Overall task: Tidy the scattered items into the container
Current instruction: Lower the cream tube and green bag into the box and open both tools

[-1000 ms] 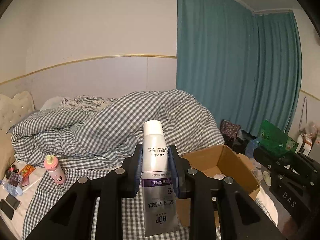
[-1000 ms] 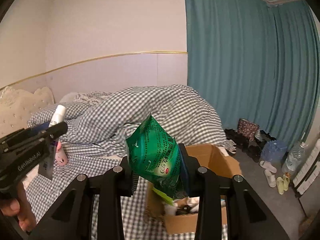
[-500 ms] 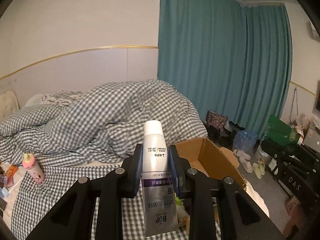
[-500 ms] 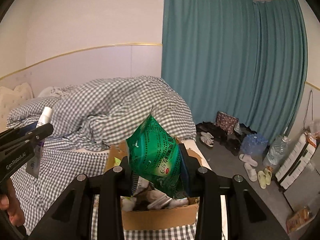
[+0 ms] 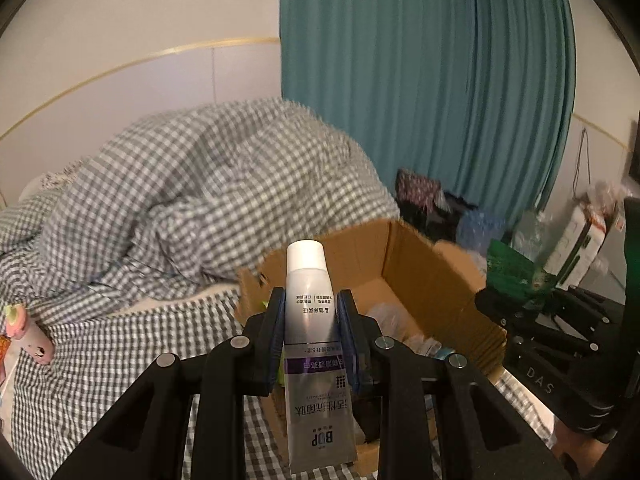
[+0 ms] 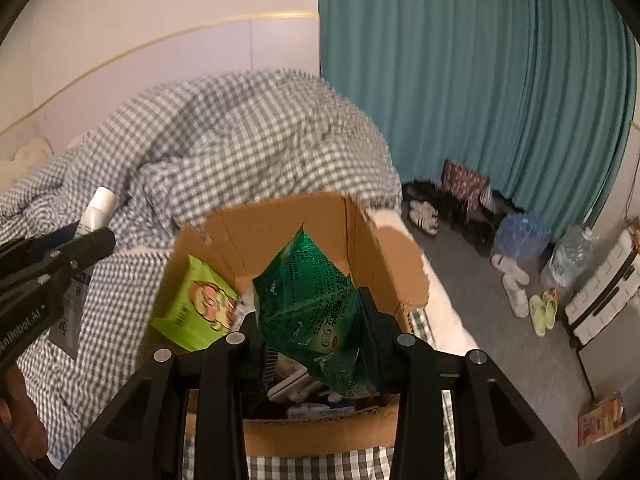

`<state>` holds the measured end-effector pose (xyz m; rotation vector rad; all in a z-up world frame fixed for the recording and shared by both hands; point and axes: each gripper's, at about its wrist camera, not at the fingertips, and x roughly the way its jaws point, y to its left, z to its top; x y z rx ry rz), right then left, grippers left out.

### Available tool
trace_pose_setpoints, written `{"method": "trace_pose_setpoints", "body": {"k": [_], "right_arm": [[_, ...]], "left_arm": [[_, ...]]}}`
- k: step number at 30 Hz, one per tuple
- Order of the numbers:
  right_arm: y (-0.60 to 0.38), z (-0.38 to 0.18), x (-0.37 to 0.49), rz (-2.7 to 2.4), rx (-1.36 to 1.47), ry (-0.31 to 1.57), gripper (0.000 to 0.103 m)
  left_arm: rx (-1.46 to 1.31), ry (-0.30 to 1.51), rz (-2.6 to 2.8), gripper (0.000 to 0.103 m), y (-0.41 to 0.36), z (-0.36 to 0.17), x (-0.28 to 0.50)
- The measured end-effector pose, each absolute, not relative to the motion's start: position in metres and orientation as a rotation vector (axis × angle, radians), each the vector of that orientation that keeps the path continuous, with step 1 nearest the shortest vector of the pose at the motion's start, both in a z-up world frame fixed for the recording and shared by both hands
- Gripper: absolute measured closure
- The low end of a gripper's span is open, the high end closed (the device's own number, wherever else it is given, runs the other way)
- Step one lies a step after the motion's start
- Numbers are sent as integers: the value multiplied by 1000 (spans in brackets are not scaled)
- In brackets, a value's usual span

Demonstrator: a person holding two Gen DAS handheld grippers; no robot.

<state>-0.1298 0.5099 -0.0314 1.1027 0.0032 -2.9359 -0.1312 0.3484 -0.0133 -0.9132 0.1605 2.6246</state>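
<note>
Two views | right: lime packet in box | left: hidden

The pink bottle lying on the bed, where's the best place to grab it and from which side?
Grip the pink bottle across its body, coming down from above. It lies on its side on the checked sheet, so its rounded sides are exposed. It is half cut off at the left wrist view's edge, so this is a guess.

Box contents partly hidden
</note>
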Motion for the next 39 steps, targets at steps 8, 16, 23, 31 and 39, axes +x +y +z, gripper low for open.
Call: {"method": "trace_pose_setpoints", "body": {"k": [8, 16, 23, 31, 39], "right_arm": [[519, -84, -165, -2876, 1254, -11, 68], [520, -113, -182, -2827, 1354, -6, 68], [519, -110, -178, -2878, 1336, 13, 22], [530, -75, -158, -2992, 1189, -46, 13], [534, -60, -145, -3017, 1157, -65, 13]], "left_arm": [[-1109, 171, 2527, 78, 374, -75, -171], [-1173, 184, 2502, 78, 382, -101, -182], [-1191, 186, 2488, 78, 381, -106, -189], [-1211, 205, 2470, 78, 386, -110, -186], [-1241, 257, 2436, 5, 397, -111, -180]]}}
